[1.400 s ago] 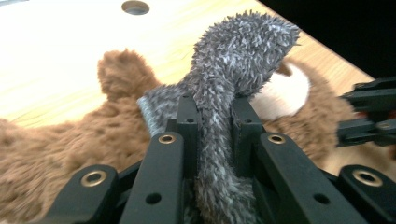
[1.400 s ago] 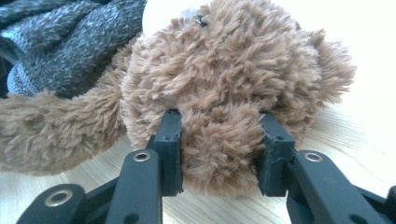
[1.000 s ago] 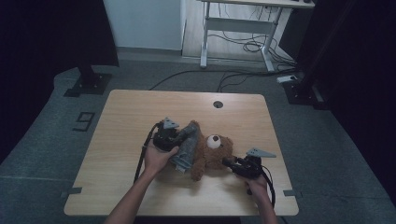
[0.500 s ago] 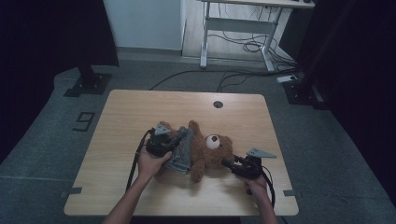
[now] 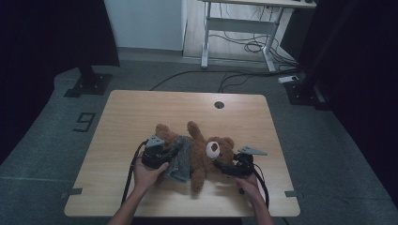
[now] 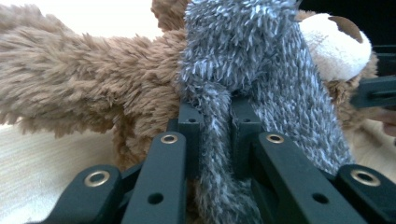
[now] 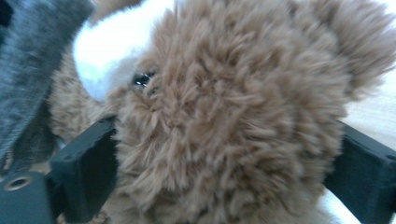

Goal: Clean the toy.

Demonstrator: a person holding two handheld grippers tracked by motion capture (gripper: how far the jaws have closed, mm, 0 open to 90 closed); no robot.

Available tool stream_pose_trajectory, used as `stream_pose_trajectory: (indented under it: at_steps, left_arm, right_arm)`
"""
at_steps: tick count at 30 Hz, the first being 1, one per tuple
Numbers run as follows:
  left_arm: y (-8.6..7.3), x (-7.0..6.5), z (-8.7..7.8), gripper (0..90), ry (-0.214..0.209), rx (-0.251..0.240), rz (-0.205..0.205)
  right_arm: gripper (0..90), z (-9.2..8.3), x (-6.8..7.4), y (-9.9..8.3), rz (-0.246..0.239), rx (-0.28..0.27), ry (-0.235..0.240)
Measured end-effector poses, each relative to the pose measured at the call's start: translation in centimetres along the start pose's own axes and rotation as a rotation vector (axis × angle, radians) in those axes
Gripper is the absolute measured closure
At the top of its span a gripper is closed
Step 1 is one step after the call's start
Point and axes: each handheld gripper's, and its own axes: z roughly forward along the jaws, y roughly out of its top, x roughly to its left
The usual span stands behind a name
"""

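Dressing or undressing: a brown teddy bear [image 5: 206, 152] lies on its back on the wooden table [image 5: 141, 112], and a grey fuzzy garment [image 5: 180, 159] sits over its body; which way the garment is meant to go I cannot tell from this moment
Bear's place: near the person's edge of the table, between the two hands, head toward the person's right and legs spread toward the far-left side
Garment's place: draped across the bear's middle, on the side nearest the left hand; in the left gripper view it covers the torso from the muzzle down
Left gripper [image 5: 157, 157]: jaws closed tight on a bunched fold of the grey garment [image 6: 215, 140], the fabric squeezed between the two black pads
Right gripper [image 5: 230, 168]: jaws have just been opening; they now stand wide on either side of the bear's head [image 7: 224, 121], which sits between them, and the fur brushes the pads without a plain squeeze, so I read it as let go
Step in hand: judged as a change of hold at the head while the left side keeps the cloth pinned
Next move calls for: a fresh, firm hold with the right jaws on the head or an arm, so the bear stays put when the left pulls the cloth
Risk: with the head free, a pull on the garment would likely drag the whole toy along the tabletop
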Motion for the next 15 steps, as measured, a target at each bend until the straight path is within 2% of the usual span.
stream_pose_trajectory:
  at_steps: [4, 5, 6, 7, 10, 12, 13, 14, 15]
  left_arm:
    - [0.0, -0.2, -0.1, 78.1, 0.0, 0.004, 0.002]
    - [0.0, -0.2, -0.1, 78.1, 0.0, 0.004, 0.002]
    - [0.0, -0.3, -0.1, 78.0, 0.002, 0.005, 0.004]
    - [0.1, -0.4, 0.0, 78.0, 0.013, 0.007, 0.01]
    - [0.2, -0.5, 0.2, 77.9, 0.021, 0.005, 0.011]
    - [0.5, -0.4, 0.5, 77.9, 0.028, 0.002, 0.005]
    - [0.8, -0.3, 0.9, 77.9, 0.03, 0.001, -0.001]
    - [0.8, -0.3, 0.9, 77.9, 0.03, 0.001, -0.001]
    - [1.2, -0.3, 1.5, 77.9, 0.03, 0.004, -0.001]
  right_arm:
    - [24.8, -0.2, 0.1, -0.1, -0.029, 0.015, 0.0]
    - [24.8, -0.2, 0.1, -0.1, -0.029, 0.015, 0.0]
    - [33.2, -0.3, 0.1, -0.3, -0.042, 0.014, -0.007]
    - [36.5, -0.3, 0.2, -0.5, -0.05, 0.006, -0.015]
    - [41.2, -0.2, 0.5, -0.7, -0.077, -0.009, -0.041]
    - [44.3, -0.1, 0.8, -0.6, -0.102, -0.021, -0.072]
    - [46.1, 0.0, 0.9, -0.5, -0.116, -0.035, -0.104]
    - [46.1, 0.0, 0.9, -0.5, -0.116, -0.035, -0.104]
    - [47.4, 0.1, 0.8, -0.3, -0.135, -0.047, -0.143]
